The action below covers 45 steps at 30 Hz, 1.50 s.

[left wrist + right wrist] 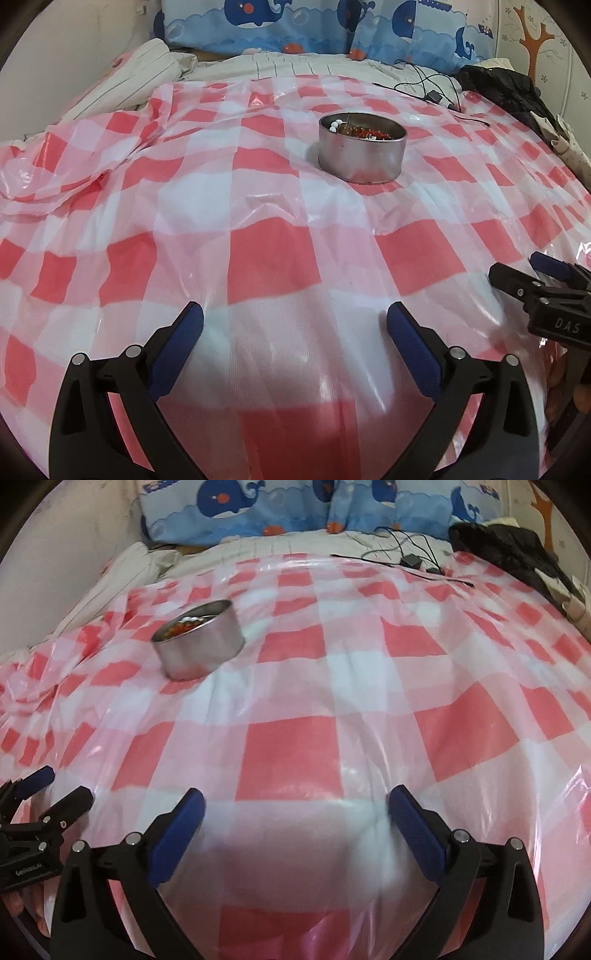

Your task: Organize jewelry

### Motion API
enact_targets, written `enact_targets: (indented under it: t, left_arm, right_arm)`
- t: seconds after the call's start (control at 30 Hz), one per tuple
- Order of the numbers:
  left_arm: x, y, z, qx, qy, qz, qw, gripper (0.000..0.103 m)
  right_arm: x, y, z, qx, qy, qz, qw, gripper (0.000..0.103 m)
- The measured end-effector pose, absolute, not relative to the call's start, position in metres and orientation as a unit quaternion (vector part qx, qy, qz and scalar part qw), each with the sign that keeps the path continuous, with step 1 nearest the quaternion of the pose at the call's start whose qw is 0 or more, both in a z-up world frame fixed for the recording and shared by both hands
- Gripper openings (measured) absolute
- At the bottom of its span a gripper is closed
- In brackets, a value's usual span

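1. Pink-and-white checked plastic sheet covers the bed, glossy and wrinkled, esp. at left of frame in both views.
2. Round metal tin sits upright on the sheet, upper centre of left wrist view; in right wrist view it's upper left. No lid on it.
3. Jewelry lies inside the tin: white beads, amber-brown beads, red bits, all heaped together. Can't tell individual pieces apart.
4. Left gripper, bottom of its own view: blue-padded fingers spread wide, nothing between them, only the sheet behind. Also seen at lower left of right wrist view, w/ small white writing on its body, too blurred to read for sure.
5. Right gripper, bottom of its own view: fingers spread wide too, nothing held. Seen at right edge of left wrist view; body reads "DAS".
6. Both grippers are well apart from the tin, nearer the bottom of frame.
7. Whale-print blue pillow across the top of frame; striped white bedding below it, upper left.
8. Black cables w/ small adapter upper right; black garment beside them at the right edge.
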<state>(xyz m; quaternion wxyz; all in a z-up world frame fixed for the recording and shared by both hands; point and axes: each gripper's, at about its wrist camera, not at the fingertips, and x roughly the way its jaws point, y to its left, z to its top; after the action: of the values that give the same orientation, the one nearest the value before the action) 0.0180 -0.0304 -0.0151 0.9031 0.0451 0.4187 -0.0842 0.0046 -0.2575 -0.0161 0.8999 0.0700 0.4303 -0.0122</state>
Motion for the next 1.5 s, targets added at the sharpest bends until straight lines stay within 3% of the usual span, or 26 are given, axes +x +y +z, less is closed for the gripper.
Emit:
enact_targets:
  t: [0.4,1.5]
  left_arm:
    - [0.018,-0.043,-0.017,0.083,0.422,-0.066,0.9,0.096]
    - [0.028,-0.035,-0.025,0.048,0.452,-0.08,0.887,0.096]
  right_arm:
    - [0.004,-0.257,-0.02,0.07,0.423,-0.017,0.903,0.096]
    - [0.008,-0.26,-0.02,0.076,0.417,-0.03,0.905,0.096]
